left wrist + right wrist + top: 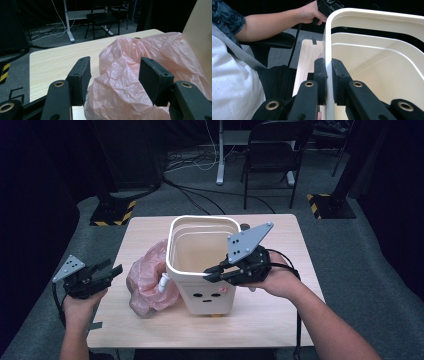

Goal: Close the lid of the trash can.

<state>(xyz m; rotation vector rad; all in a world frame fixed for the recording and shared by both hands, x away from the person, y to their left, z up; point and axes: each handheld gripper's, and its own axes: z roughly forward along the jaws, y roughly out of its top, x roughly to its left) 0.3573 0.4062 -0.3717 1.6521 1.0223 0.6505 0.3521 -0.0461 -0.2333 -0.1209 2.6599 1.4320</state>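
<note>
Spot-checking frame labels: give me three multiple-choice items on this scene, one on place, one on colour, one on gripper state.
1. Where does the plastic bag lie?
A. inside the bin
B. on the table, against the bin's left side
C. on the floor

2. What colour is the bag?
A. pink
B. blue
C. black

3. What is the right hand-held gripper doing?
A. hanging open above the table
B. shut on the bag
C. shut on the bin's rim

Answers:
1 B, the high view shows it beside the cream bin on the table.
2 A, plainly pink.
3 C, its pads sit on either side of the rim.
</note>
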